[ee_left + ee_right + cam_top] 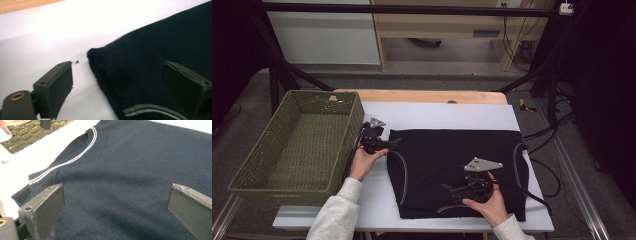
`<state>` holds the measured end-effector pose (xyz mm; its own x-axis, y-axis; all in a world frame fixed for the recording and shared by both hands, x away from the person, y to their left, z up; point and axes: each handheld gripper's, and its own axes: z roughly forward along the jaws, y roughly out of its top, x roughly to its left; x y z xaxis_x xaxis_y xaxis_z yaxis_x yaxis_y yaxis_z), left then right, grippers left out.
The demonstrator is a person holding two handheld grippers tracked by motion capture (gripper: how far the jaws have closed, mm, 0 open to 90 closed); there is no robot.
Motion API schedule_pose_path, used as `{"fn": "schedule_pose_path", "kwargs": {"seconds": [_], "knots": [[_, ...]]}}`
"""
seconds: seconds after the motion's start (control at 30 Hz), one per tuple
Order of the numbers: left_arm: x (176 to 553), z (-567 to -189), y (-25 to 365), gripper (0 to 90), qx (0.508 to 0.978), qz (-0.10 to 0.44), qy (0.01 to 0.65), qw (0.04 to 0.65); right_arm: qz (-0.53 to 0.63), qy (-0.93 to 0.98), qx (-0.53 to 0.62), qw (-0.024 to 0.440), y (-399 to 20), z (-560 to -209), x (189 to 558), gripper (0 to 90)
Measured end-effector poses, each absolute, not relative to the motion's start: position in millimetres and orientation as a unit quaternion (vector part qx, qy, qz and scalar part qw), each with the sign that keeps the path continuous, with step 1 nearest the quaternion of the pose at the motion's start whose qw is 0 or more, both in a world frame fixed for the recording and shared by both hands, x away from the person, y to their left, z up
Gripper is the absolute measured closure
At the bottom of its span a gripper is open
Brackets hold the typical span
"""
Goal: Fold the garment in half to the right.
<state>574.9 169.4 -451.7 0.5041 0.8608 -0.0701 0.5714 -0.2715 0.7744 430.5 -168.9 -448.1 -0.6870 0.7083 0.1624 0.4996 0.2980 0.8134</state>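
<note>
A: We see a black knitted garment with thin white piping (447,165) lying flat on the white sheet (437,115) that covers the wooden tabletop (422,96). It fills the right half of the sheet and reaches almost to the near edge.

B: Our left hand-held gripper (393,144) sits at the garment's far left corner. In the left gripper view the two black jaws stand wide apart, with that rounded corner of the cloth (140,65) between them. One jaw hangs over the bare white sheet (50,37), the other over the dark knit. The pads press on nothing, so we call it open.

A: And our right hand-held gripper (451,190) is over the garment's near part, close to the near edge of the tabletop. The right gripper view looks along its jaws, spread wide over the flat knit (130,170), clamping nothing. The white double stripe (72,157) curves off to the left in that view.

B: We also have the olive-green woven basket (267,165) standing at the tabletop's left edge, just beside our left hand (364,162).

A: Whether either gripper's jaws touch the cloth below them, we cannot tell.
</note>
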Motion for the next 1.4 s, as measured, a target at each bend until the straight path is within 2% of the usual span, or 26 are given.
{"fn": "schedule_pose_path", "kwargs": {"seconds": [0.27, 0.3, 0.63, 0.73, 0.9, 1.1, 1.4], "knots": [[588, -469, 171, 25.5, 0.77, 0.193, 0.484, 0.368, 0.456, 0.799, 0.376, 0.111, -167, -450, 429, 2.2], [589, -470, 170, 29.4, 0.77, 0.191, 0.485, 0.368, 0.455, 0.799, 0.377, 0.11, -167, -450, 429, 2.2], [599, -477, 155, 39.0, 0.775, 0.189, 0.493, 0.349, 0.461, 0.8, 0.37, 0.106, -159, -448, 425, 2.2], [599, -478, 154, 45.9, 0.77, 0.19, 0.497, 0.352, 0.465, 0.798, 0.369, 0.102, -155, -447, 424, 2.5], [597, -476, 151, 62.7, 0.769, 0.181, 0.504, 0.349, 0.463, 0.802, 0.361, 0.107, -146, -445, 420, 2.9], [594, -476, 148, 76.7, 0.77, 0.175, 0.502, 0.353, 0.461, 0.806, 0.355, 0.107, -130, -445, 416, 2.9], [592, -478, 148, 80.6, 0.772, 0.183, 0.491, 0.36, 0.445, 0.82, 0.343, 0.105, -100, -451, 409, 3.6]]}}
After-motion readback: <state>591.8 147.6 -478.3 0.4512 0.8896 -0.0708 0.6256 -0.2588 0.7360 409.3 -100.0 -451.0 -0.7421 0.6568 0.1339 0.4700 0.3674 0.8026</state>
